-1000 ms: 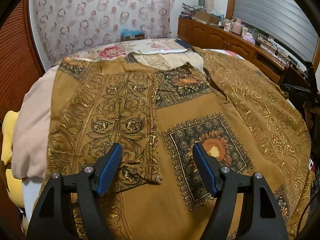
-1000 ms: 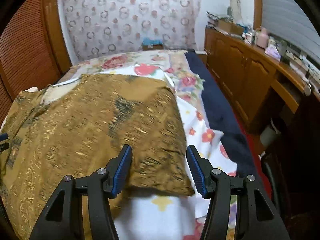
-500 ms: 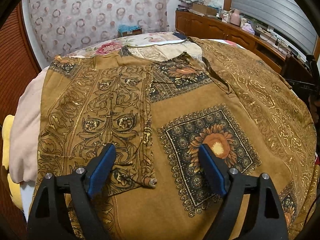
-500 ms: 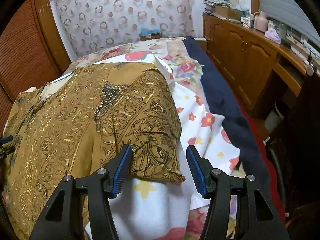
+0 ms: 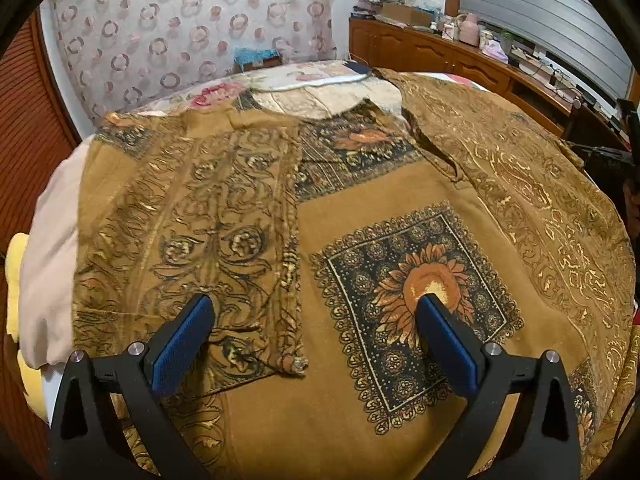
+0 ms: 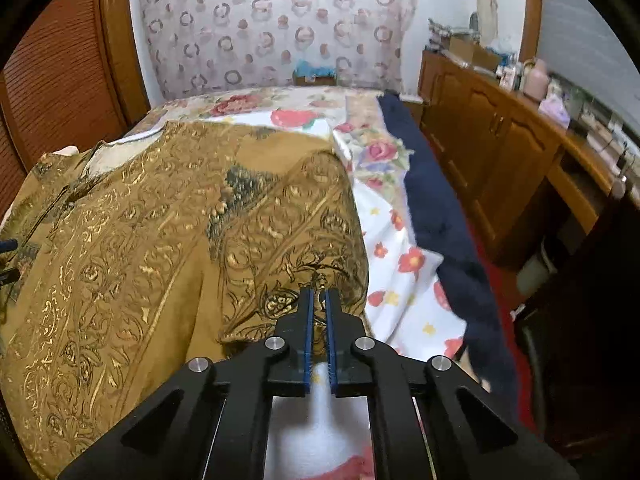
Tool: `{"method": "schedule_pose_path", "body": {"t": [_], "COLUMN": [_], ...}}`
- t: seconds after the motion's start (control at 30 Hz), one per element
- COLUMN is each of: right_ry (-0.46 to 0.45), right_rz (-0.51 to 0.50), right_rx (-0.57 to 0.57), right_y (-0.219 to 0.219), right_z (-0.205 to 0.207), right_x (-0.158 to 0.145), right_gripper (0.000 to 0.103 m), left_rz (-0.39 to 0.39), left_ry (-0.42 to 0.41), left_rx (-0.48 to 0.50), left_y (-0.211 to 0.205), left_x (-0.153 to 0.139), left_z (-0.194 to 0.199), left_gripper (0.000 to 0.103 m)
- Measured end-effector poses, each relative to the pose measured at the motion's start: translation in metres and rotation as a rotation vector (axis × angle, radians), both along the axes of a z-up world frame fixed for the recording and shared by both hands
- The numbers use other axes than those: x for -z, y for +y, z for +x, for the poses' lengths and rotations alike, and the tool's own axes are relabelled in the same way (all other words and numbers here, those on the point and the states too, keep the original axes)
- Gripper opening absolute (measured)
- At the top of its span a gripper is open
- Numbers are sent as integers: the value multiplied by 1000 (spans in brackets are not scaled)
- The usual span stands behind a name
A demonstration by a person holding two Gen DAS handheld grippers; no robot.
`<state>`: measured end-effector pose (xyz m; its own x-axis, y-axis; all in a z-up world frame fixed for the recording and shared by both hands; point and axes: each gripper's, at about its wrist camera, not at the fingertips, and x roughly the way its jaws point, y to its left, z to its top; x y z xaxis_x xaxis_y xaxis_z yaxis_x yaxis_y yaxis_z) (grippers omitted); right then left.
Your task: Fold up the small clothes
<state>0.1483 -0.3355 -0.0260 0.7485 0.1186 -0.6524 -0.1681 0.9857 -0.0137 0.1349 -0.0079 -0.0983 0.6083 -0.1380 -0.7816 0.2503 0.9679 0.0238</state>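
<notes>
A brown patterned garment [image 5: 360, 420] is lying spread over the bed [image 6: 400, 264], its left sleeve [image 5: 208, 240] folded inward across the front. A wooden cabinet [image 6: 500, 160] is running along the bed's right side and a ring-patterned curtain [image 5: 192, 28] is hanging behind. My left gripper [image 5: 312, 340] is hovering wide open above the fabric, gripping nothing. My right gripper [image 6: 318, 312] is pinching the right sleeve's edge [image 6: 296, 240], jaws nearly closed.

Matt cloth garment [image 5: 360, 400] with shiny gold print; glossy wooden cabinet [image 6: 500, 152].
</notes>
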Motion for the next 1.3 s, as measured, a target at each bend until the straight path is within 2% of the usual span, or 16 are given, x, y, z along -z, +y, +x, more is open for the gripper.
{"method": "schedule_pose_path", "body": {"t": [0.23,0.37,0.6,0.73,0.9,0.97,1.03,1.13,1.3], "right_ry": [-144,-169,-116,-68,-46,-52,-69,-99,-123], "right_rz": [-38,-30,-21,-30,-16,-10,-12,-6,23], "right_rx": [-73,-157,-283,-309,-304,-302,-290,-268,-197], "right_y": [35,65,103,107,103,104,103,103,80], "right_z": [-11,-16,-24,-23,-24,-24,-26,-38,-37], "right_x": [-34,-38,-7,12,13,6,0,-14,-22], "right_gripper": [4,4,4,4,4,10,24,37,43], "left_rz": [-67,-123,-127,-160,-163,-168,-173,-183,-174], "left_ry": [-143,-232,-310,-309,-295,-295,-298,-304,-311], "left_rx": [-61,-70,-69,-65,-63,-61,-59,-49,-34], "left_y": [11,14,0,-1,-1,-1,-2,-4,-10], "left_x": [-32,-52,-67,-66,-65,-65,-66,-67,-67], "left_z": [-16,-31,-46,-48,-49,-51,-53,-56,-60], "left_gripper": [102,102,102,102,102,102,102,102,102]}}
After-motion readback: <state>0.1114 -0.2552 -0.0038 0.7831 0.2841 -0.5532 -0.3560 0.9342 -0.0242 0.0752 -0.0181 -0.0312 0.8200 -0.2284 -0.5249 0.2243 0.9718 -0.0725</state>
